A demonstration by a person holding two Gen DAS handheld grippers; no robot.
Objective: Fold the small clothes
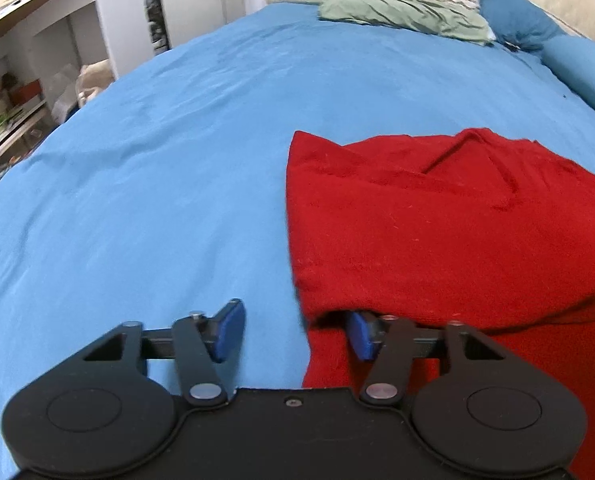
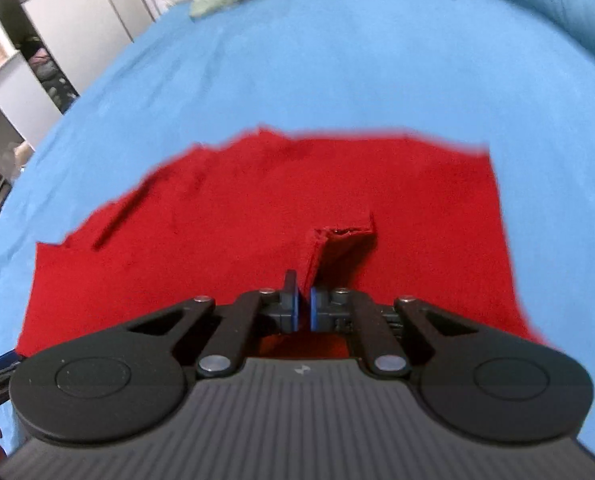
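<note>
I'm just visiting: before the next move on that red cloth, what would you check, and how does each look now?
1. Right gripper shut on a strip of the red cloth: ok.
2. Left gripper gripping cloth: not ok, open, one finger tucked under the edge.
3. Cloth lying flat: not ok, creases show.
4. Bed free around the cloth: ok.
5. Green cloth well away: ok.
6. Right grip firm: cannot tell.
</note>
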